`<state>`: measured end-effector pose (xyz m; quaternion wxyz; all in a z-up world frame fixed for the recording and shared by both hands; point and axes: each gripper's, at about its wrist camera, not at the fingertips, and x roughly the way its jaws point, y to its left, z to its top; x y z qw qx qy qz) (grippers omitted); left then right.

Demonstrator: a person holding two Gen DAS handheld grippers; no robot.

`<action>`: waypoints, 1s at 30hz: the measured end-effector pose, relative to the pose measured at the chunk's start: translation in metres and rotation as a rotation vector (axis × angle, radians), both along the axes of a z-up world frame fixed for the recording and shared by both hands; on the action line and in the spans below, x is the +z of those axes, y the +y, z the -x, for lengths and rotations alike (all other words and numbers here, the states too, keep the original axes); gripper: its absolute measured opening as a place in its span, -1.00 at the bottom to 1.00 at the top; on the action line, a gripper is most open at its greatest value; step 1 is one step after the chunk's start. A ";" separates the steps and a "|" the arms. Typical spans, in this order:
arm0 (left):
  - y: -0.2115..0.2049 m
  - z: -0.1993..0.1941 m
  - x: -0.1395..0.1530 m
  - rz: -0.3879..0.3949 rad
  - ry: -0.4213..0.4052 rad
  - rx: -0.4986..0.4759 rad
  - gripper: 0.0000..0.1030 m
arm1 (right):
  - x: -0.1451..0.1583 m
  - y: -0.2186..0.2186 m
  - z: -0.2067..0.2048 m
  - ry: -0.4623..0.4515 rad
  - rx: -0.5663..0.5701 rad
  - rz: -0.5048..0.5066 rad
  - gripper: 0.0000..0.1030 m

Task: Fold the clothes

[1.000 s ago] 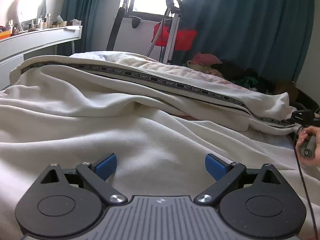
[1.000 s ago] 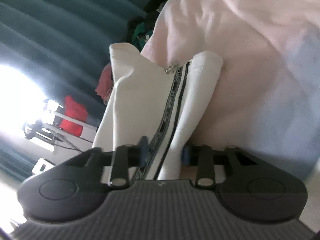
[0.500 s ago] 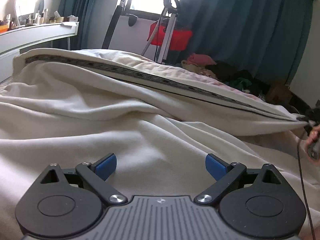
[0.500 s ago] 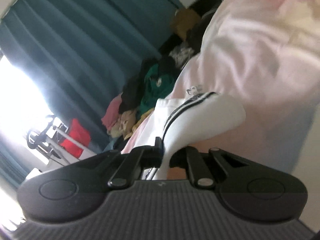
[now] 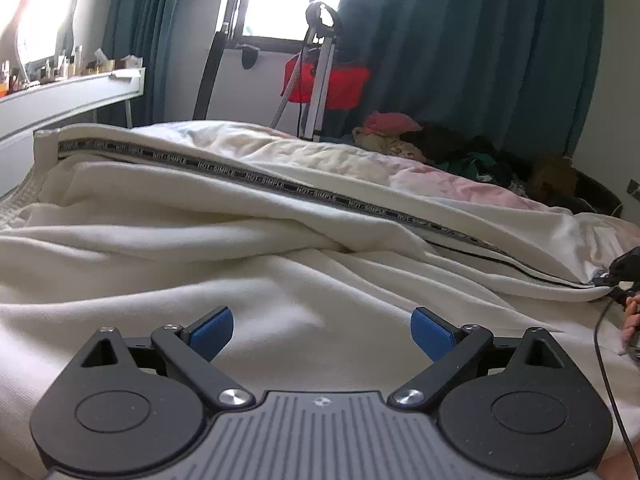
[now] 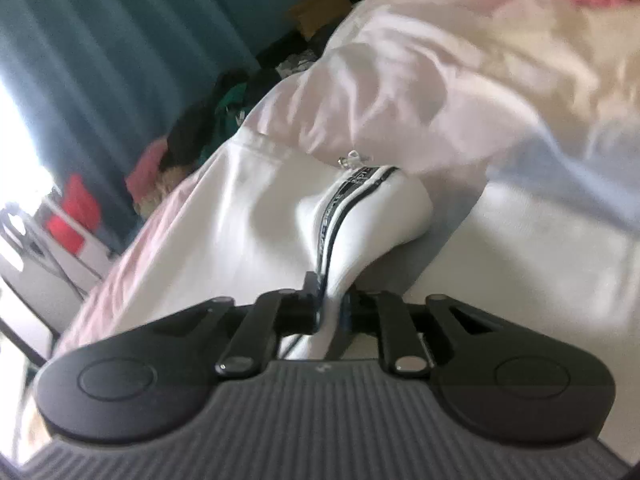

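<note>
Right tongs tilted, pinching white garment, left tongs level, spread

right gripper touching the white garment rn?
Touching. The right wrist view shows the right gripper with its fingers closed on a pinched fold of the white garment beside its black striped zipper band.

Cream garment with black lettered stripe, rumpled
</note>
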<state>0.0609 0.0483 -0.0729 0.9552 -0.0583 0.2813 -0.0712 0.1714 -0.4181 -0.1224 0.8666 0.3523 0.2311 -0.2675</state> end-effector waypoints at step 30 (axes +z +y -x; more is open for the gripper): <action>0.100 0.058 0.045 0.023 0.223 0.246 0.88 | 0.086 0.168 0.169 -0.101 0.392 0.233 0.58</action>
